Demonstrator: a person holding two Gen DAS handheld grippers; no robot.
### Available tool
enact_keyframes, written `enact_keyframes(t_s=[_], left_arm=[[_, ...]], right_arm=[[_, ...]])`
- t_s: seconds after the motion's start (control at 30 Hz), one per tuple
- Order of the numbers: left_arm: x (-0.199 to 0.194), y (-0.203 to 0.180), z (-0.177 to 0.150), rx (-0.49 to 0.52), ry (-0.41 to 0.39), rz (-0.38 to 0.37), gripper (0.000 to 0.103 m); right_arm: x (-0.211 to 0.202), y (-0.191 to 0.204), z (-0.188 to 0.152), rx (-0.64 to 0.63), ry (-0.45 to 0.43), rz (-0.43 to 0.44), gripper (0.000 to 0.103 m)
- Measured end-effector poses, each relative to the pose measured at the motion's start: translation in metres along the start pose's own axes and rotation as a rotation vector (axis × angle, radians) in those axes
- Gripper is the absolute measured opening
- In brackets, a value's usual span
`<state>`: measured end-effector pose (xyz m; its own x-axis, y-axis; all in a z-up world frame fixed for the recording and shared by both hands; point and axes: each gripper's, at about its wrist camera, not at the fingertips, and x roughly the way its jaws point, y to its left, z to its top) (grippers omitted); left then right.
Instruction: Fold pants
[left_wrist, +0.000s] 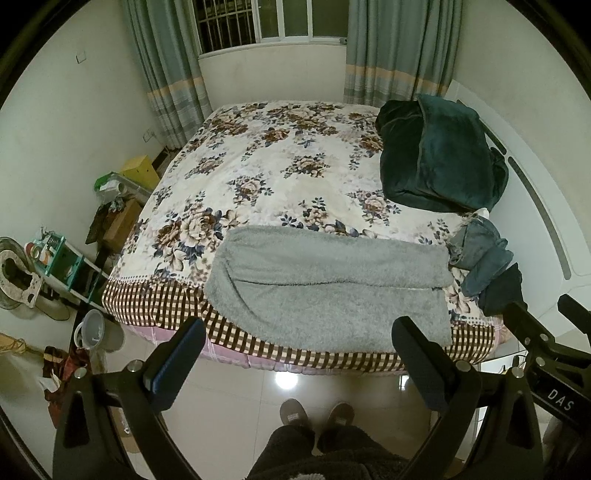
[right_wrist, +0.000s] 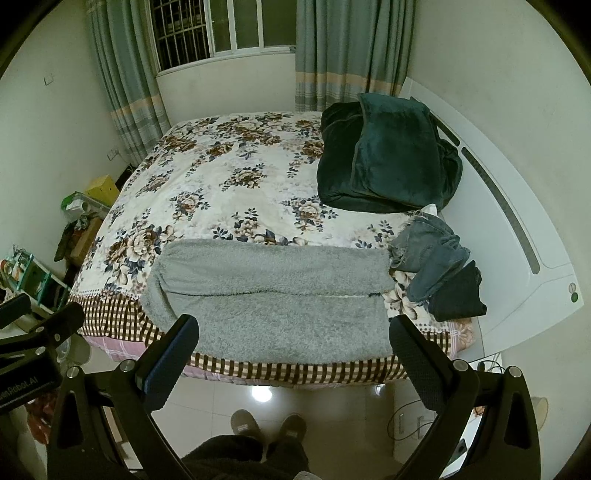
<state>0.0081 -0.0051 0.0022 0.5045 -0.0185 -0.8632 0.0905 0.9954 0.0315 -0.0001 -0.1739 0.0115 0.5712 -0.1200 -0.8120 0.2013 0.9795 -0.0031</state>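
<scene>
Pants: the fluffy gray pants (left_wrist: 325, 284) lie flat across the near edge of the bed (left_wrist: 280, 173), with the two legs side by side and a dark line between them.
Done: the pants look spread out and smoothed. It is hard to tell if one fold is made already; they may be folded once along their length.
Left: the pants look long from side to side, so they likely need folding end to end to make a small neat pile.
Left hand-held gripper (left_wrist: 299, 362): its fingers are wide apart and hold nothing. It hangs above the floor, near the bed edge, not touching the pants.
Right hand-held gripper (right_wrist: 295, 354): its fingers are wide apart too, with nothing in them, just in front of the pants.
Other clothes: a pile of jeans (right_wrist: 432, 254) sits beside the right end of the pants, and a dark green blanket (right_wrist: 388, 155) lies farther back.
</scene>
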Motion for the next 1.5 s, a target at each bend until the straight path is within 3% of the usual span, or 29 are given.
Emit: enact_keyframes(t_s=[1.5], left_arm=[[-0.008, -0.009, 0.017, -0.001, -0.01, 0.001, 0.103]], right_arm=[[0.002, 0.003, 0.002, 0.011, 0.019, 0.016, 0.103]])
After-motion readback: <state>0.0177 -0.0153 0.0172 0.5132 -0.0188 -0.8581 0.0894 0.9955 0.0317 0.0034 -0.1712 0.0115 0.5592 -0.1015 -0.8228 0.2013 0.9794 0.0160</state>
